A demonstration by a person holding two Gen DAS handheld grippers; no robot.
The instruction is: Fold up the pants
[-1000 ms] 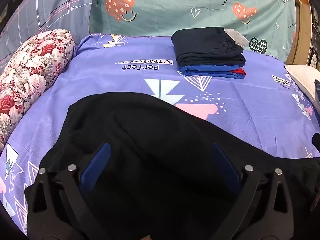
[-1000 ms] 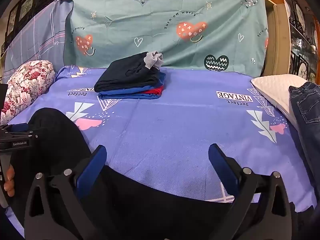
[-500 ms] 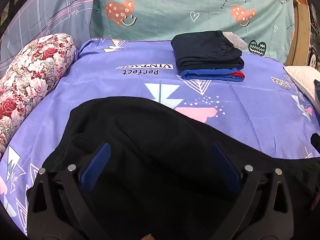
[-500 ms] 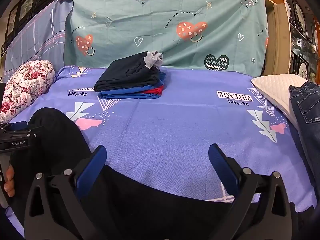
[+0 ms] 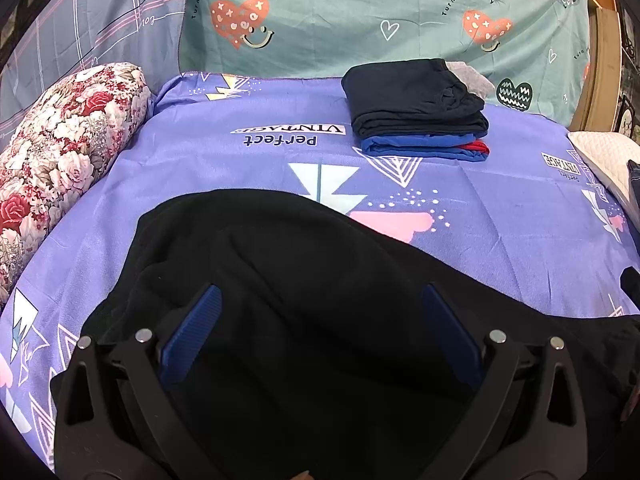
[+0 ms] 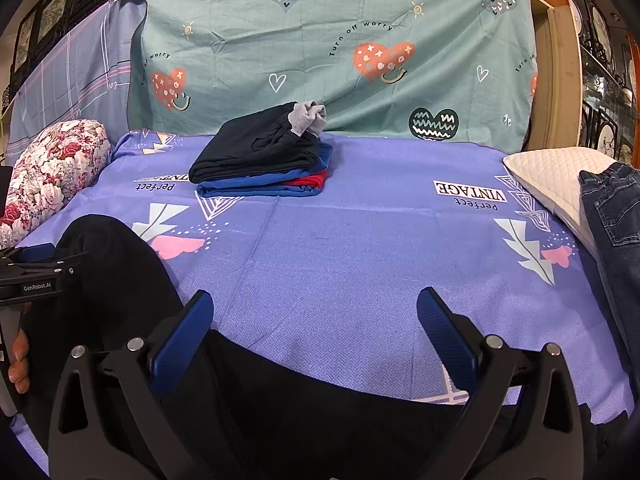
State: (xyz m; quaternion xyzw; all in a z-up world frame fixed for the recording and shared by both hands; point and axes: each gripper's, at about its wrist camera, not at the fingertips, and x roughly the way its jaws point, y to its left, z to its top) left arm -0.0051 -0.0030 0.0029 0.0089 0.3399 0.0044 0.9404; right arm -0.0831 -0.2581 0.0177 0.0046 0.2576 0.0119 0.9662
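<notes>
While both tools hang over the bed: black pants (image 5: 304,280) lie spread on the purple sheet (image 5: 240,168), nearer the camera than the stack of folded clothes (image 5: 416,120), which serves as the landmark.

Pants, place: on the near side of the stack and well apart from it, one rounded end bunched toward the floral bolster (image 5: 60,152), the rest trailing along the front of the sheet toward the white pillow (image 6: 556,180) side.

Long axis: judged to run crosswise to both grippers' line of sight, roughly parallel to the stack's front edge; the black cloth hides its seams, so waist and hems cannot be told apart.

Left gripper (image 5: 320,320): spread wide, blue pads clear of each other, nothing between them; black cloth fills the view directly beneath and ahead.

Right gripper (image 6: 316,320): likewise spread wide and holding nothing; only the pants' far edge (image 6: 320,392) crosses under its fingers, with bare sheet beyond, toward the stack.

Nearer tool: the left, sitting over the bunched end; in the right wrist view it shows at the far left (image 6: 36,276), over that same mound.

Bystanders: blue jeans (image 6: 612,216) draped beside the white pillow, away from the stack.

Likely next: each tool pinching an edge of the cloth below it, to carry one end over the other.
</notes>
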